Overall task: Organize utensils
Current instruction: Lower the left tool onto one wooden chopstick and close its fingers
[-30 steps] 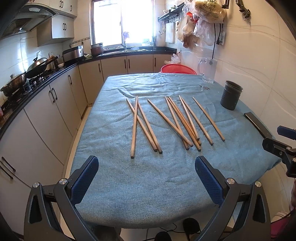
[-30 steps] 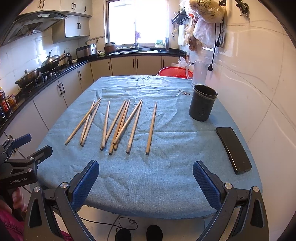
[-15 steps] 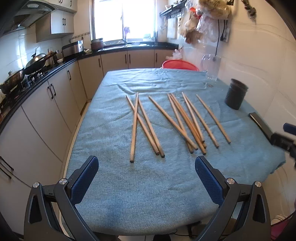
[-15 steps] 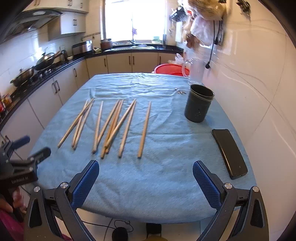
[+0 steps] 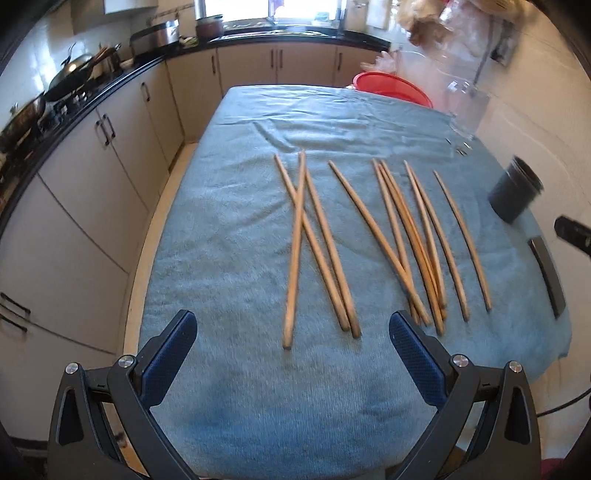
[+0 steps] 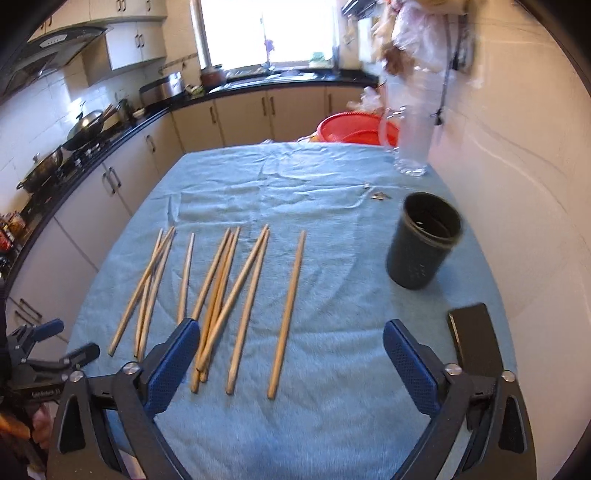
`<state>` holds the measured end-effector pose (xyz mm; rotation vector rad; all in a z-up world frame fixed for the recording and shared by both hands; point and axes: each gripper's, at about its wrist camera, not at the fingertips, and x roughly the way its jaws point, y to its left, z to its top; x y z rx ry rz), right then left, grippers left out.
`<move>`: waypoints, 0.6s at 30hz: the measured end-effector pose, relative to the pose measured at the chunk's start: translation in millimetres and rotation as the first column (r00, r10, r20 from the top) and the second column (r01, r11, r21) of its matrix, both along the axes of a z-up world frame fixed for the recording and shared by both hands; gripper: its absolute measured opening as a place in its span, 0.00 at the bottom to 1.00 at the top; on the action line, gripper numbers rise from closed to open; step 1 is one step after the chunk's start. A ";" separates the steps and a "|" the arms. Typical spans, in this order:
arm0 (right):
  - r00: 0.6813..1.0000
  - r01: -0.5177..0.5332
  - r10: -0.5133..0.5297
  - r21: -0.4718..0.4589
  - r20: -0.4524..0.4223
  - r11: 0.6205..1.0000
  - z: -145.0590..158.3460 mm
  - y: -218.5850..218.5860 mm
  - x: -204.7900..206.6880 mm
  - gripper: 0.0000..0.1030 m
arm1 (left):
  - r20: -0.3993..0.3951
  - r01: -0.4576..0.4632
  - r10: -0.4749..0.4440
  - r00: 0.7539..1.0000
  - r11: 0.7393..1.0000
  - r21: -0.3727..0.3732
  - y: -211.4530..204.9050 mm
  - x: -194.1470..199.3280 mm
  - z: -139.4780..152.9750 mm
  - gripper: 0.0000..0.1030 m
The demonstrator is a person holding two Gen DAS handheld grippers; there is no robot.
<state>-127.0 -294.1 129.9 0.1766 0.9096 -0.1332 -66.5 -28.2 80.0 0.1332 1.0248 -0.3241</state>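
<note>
Wooden chopsticks [image 5: 369,240] ahead of left hand-held gripper [image 5: 291,343], jaws apart

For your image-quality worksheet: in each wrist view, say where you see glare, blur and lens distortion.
Left wrist view: the window is blown out; the holder and glass jug are smeared by motion blur; the chopsticks look bowed. Right wrist view: the window glares white; the hanging bags blur; the table edges curve.
</note>
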 end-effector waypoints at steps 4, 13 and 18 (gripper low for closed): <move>0.997 -0.049 0.050 0.029 -0.061 0.998 -9.1 -5.4 24.7 0.82 | -0.024 -0.025 0.024 0.999 0.999 -0.037 2.1 20.5 6.9 0.98; 0.980 -0.025 0.056 0.158 -0.193 0.987 -40.6 -31.3 71.5 0.62 | -0.084 -0.003 -0.003 0.996 0.998 -0.064 -24.0 79.2 6.8 0.70; 0.966 -0.006 0.051 0.175 -0.255 0.985 -56.0 -43.8 99.1 0.52 | -0.144 0.007 -0.017 0.989 0.997 -0.071 -33.6 104.9 -9.7 0.56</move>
